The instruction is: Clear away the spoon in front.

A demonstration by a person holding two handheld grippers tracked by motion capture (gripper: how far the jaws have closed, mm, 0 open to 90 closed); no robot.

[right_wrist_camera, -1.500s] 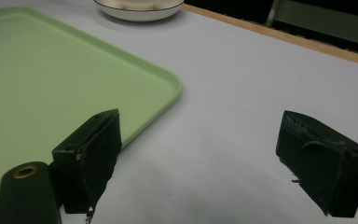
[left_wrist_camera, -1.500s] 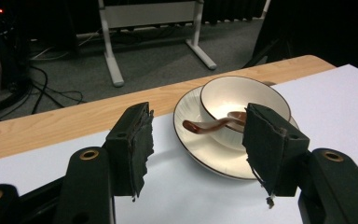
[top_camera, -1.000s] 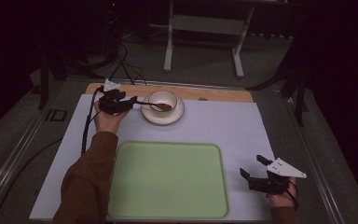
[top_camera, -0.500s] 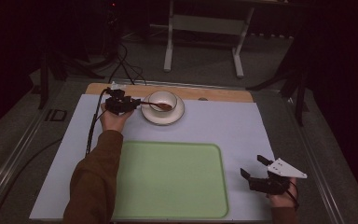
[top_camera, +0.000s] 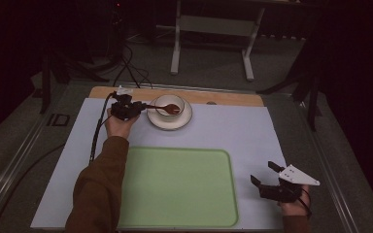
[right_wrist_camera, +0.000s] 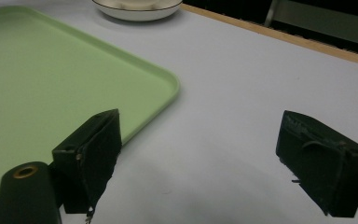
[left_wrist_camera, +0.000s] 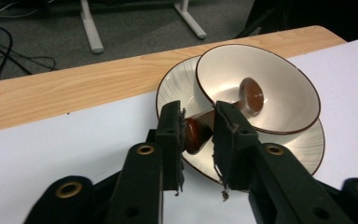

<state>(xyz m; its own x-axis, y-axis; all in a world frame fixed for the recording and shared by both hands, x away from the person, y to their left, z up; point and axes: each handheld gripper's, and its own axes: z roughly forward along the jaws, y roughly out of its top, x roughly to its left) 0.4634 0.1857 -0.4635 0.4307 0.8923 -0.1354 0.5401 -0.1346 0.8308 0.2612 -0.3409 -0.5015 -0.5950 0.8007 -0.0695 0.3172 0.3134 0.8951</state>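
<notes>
- The brown spoon (left_wrist_camera: 200, 130) lies with its bowl end (left_wrist_camera: 252, 94) inside the white bowl (left_wrist_camera: 279, 79), and its handle runs out over the bowl's rim toward the left gripper (left_wrist_camera: 198, 133); the bowl sits on a white saucer (left_wrist_camera: 175, 88) at the far edge of the white mat (top_camera: 233, 131), just in front of the wooden strip (top_camera: 223, 97)
- The spoon's long axis points nearly straight along the left gripper's own line, so the handle end comes in between the two black jaws head-on
- In the left gripper view the jaws stand a narrow gap apart, one on each side of the handle tip and close against it; whether they already pinch it firmly I cannot tell for sure, though it looks like a hold
- The left gripper (top_camera: 125, 109) is by far the nearer hand; the right gripper (top_camera: 264, 177) rests well apart at the near right corner of the mat, beside the green tray (top_camera: 175, 187), its jaws spread wide with nothing between them
- Against the earlier frames, the left gripper has moved in from just left of the saucer to meet the handle, with the forearm stretched farther forward; the right gripper, tray, bowl and saucer have not shifted
</notes>
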